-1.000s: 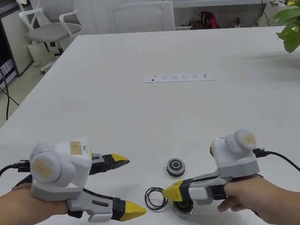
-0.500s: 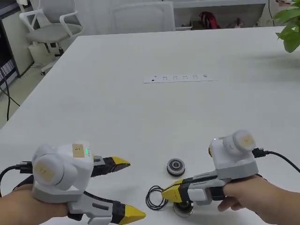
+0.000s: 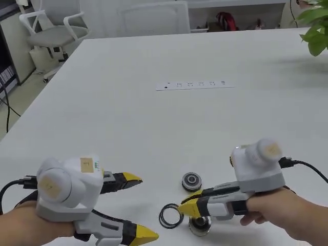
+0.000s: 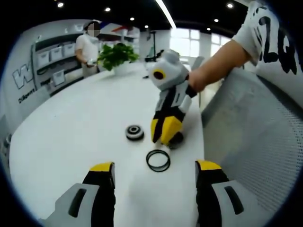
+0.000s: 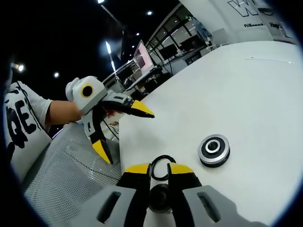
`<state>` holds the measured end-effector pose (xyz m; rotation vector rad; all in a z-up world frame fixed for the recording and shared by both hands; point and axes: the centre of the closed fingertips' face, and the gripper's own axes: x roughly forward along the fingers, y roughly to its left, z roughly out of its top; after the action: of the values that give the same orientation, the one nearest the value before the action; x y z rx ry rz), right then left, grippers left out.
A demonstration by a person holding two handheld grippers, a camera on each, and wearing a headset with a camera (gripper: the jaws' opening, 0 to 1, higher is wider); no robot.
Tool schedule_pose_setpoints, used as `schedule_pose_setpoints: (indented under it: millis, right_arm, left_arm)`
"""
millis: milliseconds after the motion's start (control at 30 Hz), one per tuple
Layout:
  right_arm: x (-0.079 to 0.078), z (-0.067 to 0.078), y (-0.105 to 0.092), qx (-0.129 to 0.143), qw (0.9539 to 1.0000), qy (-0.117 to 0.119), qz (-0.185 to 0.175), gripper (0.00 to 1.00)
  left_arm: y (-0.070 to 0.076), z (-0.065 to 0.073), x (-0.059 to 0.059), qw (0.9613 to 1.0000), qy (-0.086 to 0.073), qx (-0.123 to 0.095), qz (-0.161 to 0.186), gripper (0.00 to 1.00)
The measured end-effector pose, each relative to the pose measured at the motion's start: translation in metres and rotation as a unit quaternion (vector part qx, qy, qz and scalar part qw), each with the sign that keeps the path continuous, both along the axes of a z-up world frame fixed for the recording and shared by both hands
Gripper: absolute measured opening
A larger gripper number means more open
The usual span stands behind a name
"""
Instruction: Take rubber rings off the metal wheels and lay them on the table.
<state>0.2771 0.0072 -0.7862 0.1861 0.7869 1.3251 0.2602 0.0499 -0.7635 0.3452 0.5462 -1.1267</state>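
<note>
Left gripper (image 3: 138, 206): nearest the body, low left in the head view. Jaws spread wide, holding nothing. In the left gripper view its yellow tips (image 4: 155, 166) stand to either side of the ring, not touching it.

Ring (image 3: 160, 216): black, off its wheel, flat on the table (image 3: 128, 123). It lies just ahead of the left gripper and just beyond the right gripper's tips. Seen as a thin hoop in the left gripper view (image 4: 147, 161) and as an arc past the tips in the right gripper view (image 5: 163, 157).

Right gripper (image 3: 189, 206): low right, held in a hand (image 3: 277, 212), tips pointing at the ring. Jaws drawn close together with a narrow gap (image 5: 161, 169). The near wheel (image 5: 160, 197) shows in that gap, behind the tips. Cannot tell whether the jaws pinch it or only sit over it.

Near wheel (image 3: 200, 224): partly under the right gripper, right beside the ring.

Far wheel (image 3: 191, 181): stands alone on the table a little beyond the right gripper's tips, free of both grippers. Dark outer band, bright hub (image 5: 214, 150).

Farther off: white power strip (image 3: 195, 85) mid-table. Chair (image 3: 51, 33) past the far left corner. Plant (image 3: 316, 31) at the far right edge.
</note>
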Motion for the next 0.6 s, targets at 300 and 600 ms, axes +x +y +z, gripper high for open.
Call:
schedule_pose_setpoints:
  millis: [300, 600]
  right_arm:
    - [0.023, 0.012, -0.012, 0.018, 0.9989, -0.015, -0.042, 0.13]
    - [0.045, 0.019, -0.031, 0.015, 0.9955, -0.046, -0.082, 0.16]
  left_arm:
    - [-0.001, 0.002, 0.006, 1.0, 0.004, 0.001, -0.005, 0.68]
    - [-0.006, 0.004, 0.022, 0.9999, 0.006, -0.007, 0.004, 0.66]
